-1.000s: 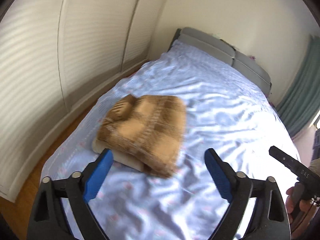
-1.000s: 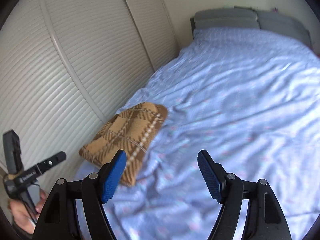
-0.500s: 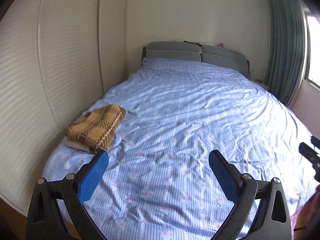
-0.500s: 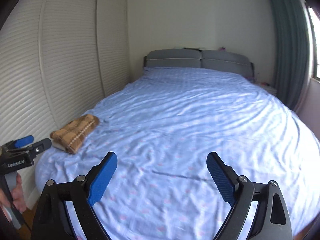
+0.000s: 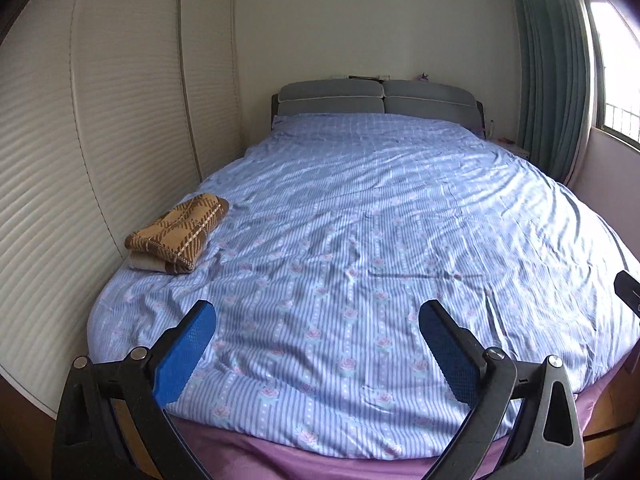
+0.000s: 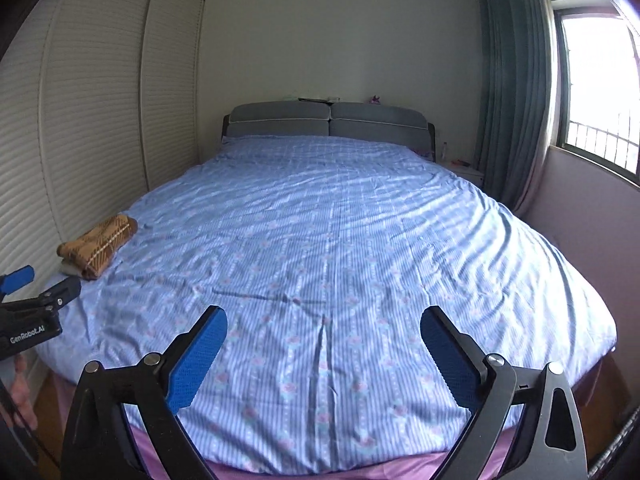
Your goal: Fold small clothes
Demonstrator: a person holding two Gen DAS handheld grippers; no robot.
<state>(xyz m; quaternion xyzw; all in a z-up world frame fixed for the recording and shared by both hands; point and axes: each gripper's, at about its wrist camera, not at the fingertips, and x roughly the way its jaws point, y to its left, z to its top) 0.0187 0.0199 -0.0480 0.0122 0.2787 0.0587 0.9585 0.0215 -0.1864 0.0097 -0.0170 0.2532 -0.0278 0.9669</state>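
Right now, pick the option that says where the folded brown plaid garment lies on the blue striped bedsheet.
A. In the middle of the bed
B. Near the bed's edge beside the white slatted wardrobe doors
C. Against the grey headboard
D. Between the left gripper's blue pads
B: the folded brown plaid garment rests atop a paler folded piece on the blue striped bedsheet, at the edge nearest the white slatted wardrobe doors, clear of both grippers.

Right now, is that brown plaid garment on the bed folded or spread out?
Folded. The brown plaid garment lies as a compact layered bundle atop a pale folded piece near the bed's left edge.
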